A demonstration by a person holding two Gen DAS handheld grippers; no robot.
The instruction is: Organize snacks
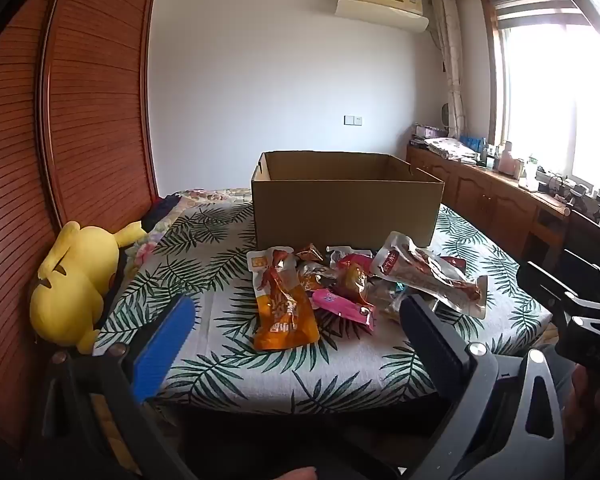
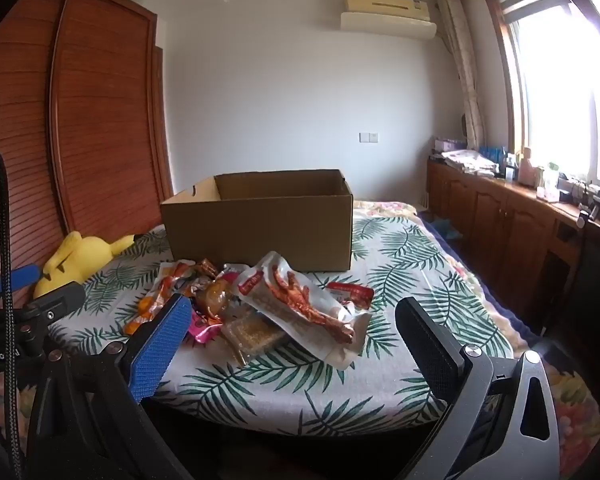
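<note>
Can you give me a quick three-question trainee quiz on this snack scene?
1. True or false: the cardboard box stands open-topped behind the snack pile.
2. Which gripper holds a packet: A left gripper, B right gripper, C neither?
3. What lies beside the leaf-print cover, against the wardrobe?

Key: 1 true. 2 C, both stand open and empty. 3 a yellow plush toy.

We look forward and slightly down from each wrist, near the bed's [image 1: 228, 364] edge; both views share the snack packets [image 1: 364, 284] and cardboard box [image 2: 260, 232].
</note>
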